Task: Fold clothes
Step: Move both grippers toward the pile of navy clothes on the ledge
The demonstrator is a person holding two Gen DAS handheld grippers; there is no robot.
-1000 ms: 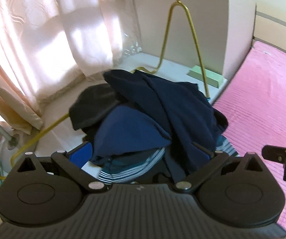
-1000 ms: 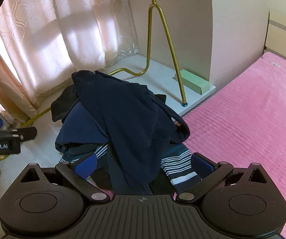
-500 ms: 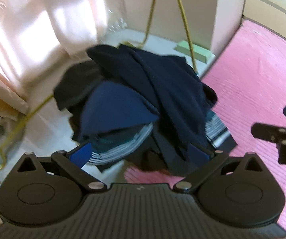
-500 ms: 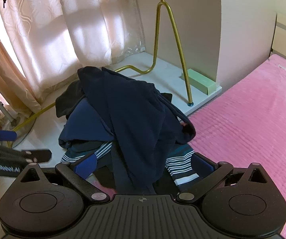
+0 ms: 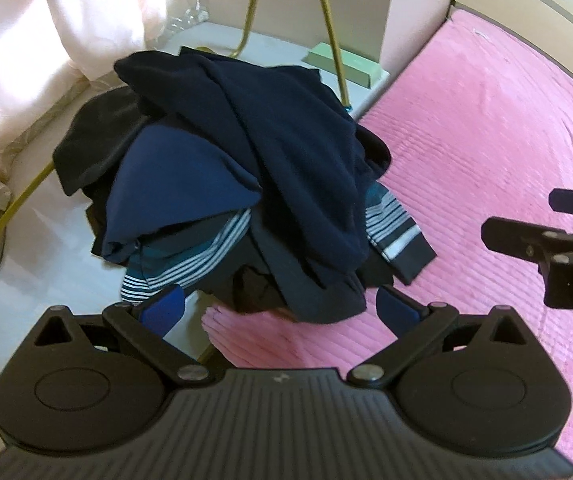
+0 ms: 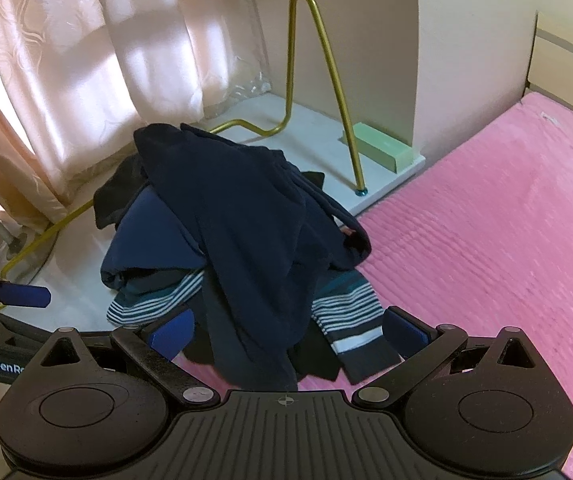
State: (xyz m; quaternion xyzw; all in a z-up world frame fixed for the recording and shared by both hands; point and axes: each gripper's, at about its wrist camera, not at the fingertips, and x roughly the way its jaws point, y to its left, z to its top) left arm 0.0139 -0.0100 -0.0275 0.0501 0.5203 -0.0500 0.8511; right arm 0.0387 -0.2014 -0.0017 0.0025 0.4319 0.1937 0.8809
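Observation:
A heap of dark clothes (image 5: 246,168) (image 6: 242,224) sits at the corner of the pink bed (image 5: 486,128) (image 6: 486,240). A dark navy garment (image 5: 286,140) lies draped over the top, a lighter blue one (image 5: 174,188) sits under it at the left, and a striped piece (image 5: 390,224) (image 6: 346,312) pokes out below. My left gripper (image 5: 282,308) hovers open just before the heap's near edge, holding nothing. My right gripper (image 6: 286,328) is open too, with the heap's lower edge between its blue pads (image 6: 172,330), not clamped. Each gripper shows in the other's view, the right one (image 5: 526,220) and the left one (image 6: 18,296).
A gold clothes rack (image 6: 322,60) stands on the white floor (image 5: 46,240) behind the heap, with a green block (image 6: 382,148) beside its foot. Pale curtains (image 6: 86,72) hang at the left. A headboard (image 6: 558,60) bounds the bed at the far right.
The left gripper has drawn back and risen, so the heap now lies wholly ahead of its fingers. The right gripper shifted slightly; the clothes have not moved.

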